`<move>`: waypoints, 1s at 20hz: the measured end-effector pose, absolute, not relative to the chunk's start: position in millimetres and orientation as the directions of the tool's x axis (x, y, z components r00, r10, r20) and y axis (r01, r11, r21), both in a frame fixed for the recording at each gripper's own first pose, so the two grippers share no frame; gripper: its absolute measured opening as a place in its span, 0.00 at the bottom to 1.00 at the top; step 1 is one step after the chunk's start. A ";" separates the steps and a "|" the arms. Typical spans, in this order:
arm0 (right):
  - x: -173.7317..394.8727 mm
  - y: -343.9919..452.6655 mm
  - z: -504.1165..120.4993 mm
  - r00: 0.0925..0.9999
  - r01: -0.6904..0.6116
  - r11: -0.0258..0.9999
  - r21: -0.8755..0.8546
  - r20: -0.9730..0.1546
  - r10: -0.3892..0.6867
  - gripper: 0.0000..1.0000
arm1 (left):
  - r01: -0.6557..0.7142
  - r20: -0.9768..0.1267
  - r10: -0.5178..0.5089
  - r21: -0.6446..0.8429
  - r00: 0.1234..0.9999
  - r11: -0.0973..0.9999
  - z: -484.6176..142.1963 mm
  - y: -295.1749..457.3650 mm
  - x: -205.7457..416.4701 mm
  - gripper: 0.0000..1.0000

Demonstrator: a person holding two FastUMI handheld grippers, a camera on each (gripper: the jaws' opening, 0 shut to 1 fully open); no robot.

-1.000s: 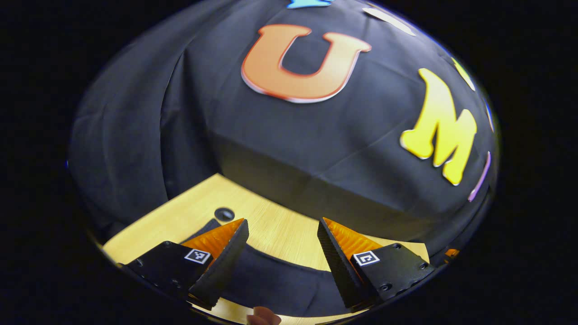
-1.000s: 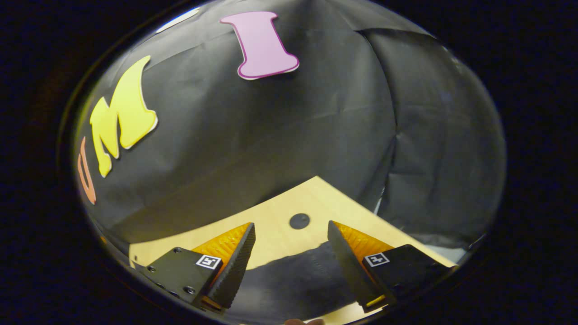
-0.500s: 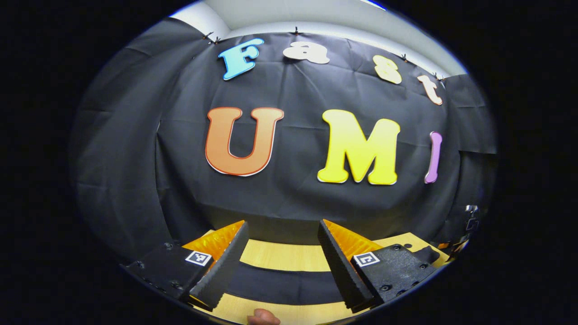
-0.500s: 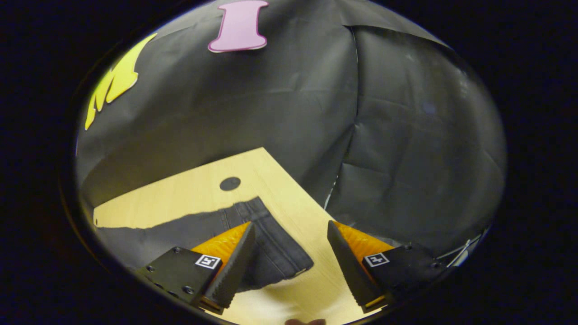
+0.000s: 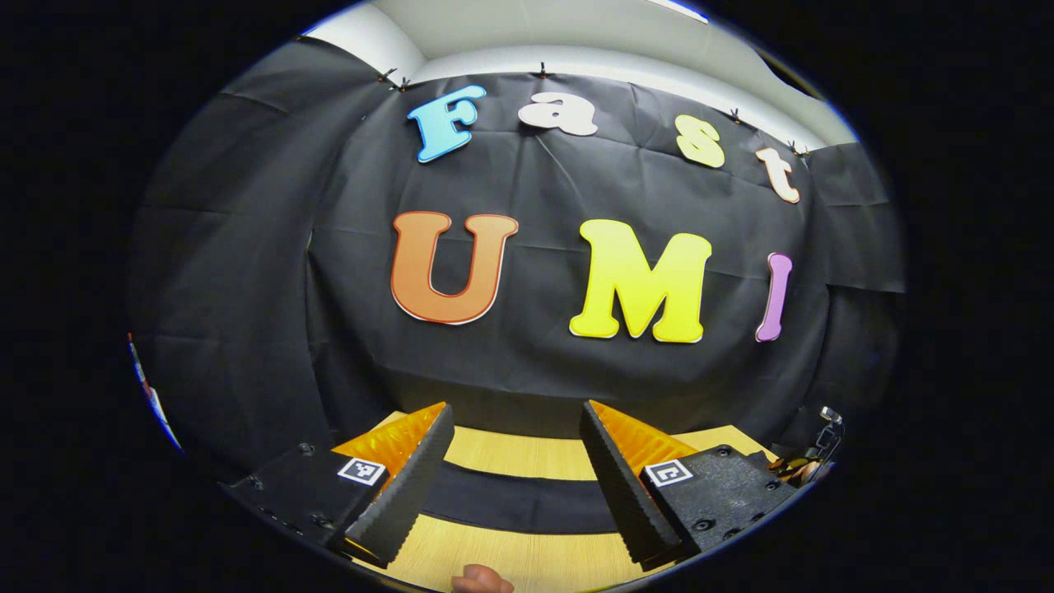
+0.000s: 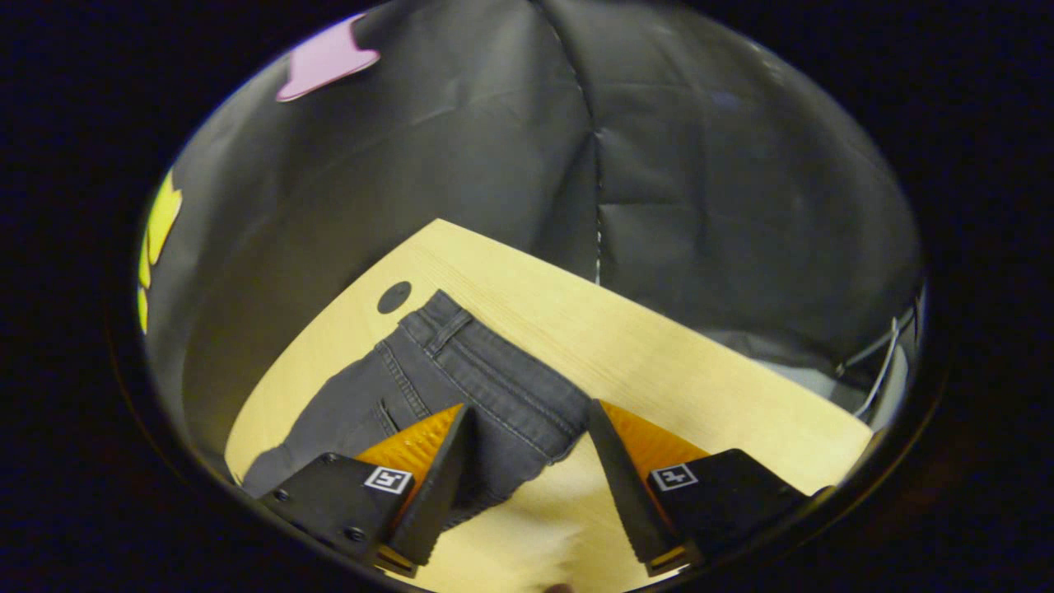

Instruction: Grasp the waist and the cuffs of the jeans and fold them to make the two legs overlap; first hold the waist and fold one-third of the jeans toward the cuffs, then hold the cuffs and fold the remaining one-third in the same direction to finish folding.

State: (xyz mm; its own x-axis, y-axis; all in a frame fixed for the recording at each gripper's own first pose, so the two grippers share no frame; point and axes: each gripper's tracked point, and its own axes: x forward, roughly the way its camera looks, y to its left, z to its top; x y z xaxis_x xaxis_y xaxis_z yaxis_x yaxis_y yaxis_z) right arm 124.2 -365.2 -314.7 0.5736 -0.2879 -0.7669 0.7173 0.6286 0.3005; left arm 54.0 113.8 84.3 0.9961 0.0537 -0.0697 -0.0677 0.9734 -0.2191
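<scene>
Both views are dim, the black cloth wall (image 5: 527, 362) soaking up most of the light while the pale wooden table (image 6: 659, 354) is the brightest surface and shows no harsh glare. Fisheye bending curves the table's straight edges and smears detail near the rim. The jeans (image 6: 478, 379) stay sharp enough to show stitching, their shadow soft

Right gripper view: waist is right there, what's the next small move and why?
Probably ease the right gripper down and forward onto the waistband of the jeans. Its jaws stand open above that edge, holding nothing, and the jeans lie flat on the table.
</scene>
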 end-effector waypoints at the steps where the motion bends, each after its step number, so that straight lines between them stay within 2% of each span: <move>1: 123.2 -360.5 -320.8 0.565 0.725 0.605 0.328 -0.786 -0.251 0.82 | -0.073 -0.071 0.058 -0.226 0.996 0.971 84.8 115.5 52.3 0.98; 2: 126.8 -365.3 -319.7 0.580 0.731 0.581 0.357 -0.774 -0.254 0.61 | -0.076 -0.071 0.061 -0.230 0.996 0.970 84.8 117.2 50.6 0.98; 4: 125.2 -360.8 -314.3 0.616 0.743 0.444 0.500 -0.771 -0.162 0.42 | -0.078 -0.071 0.063 -0.229 0.995 0.970 85.1 117.9 47.7 0.98; 6: 127.7 -362.1 -313.3 0.667 0.736 0.258 0.626 -0.736 -0.117 0.14 | -0.070 -0.071 0.056 -0.223 0.996 0.972 84.6 117.3 45.8 0.98; 7: 122.2 -366.4 -309.1 0.689 0.723 0.172 0.669 -0.715 -0.120 0.14 | -0.064 -0.075 0.049 -0.219 0.996 0.974 82.9 115.6 45.6 0.98; 8: 129.0 -366.3 -311.8 0.701 0.713 0.125 0.690 -0.706 -0.098 0.09 | -0.060 -0.077 0.044 -0.218 0.996 0.974 82.0 114.6 45.7 0.98; 9: 127.4 -366.4 -312.2 0.704 0.710 0.135 0.691 -0.703 -0.103 0.05 | -0.055 -0.079 0.038 -0.219 0.996 0.974 81.9 114.4 45.2 0.98; 14: 127.9 -371.3 -287.0 0.732 0.679 0.226 0.698 -0.665 -0.146 0.03 | -0.044 -0.081 0.027 -0.224 0.996 0.974 80.9 117.9 44.2 1.00; 16: 126.6 -366.9 -269.4 0.749 0.660 0.289 0.694 -0.641 -0.170 0.03 | -0.042 -0.085 0.022 -0.235 0.996 0.971 78.3 120.9 44.9 0.98; 17: 127.8 -361.1 -259.7 0.757 0.648 0.333 0.685 -0.626 -0.188 0.03 | -0.041 -0.089 0.020 -0.240 0.996 0.970 76.9 120.4 45.3 0.90; 20: 135.9 -340.8 -225.2 0.788 0.597 0.529 0.602 -0.563 -0.249 0.03 | -0.038 -0.093 0.015 -0.255 0.996 0.966 74.4 123.8 45.7 0.98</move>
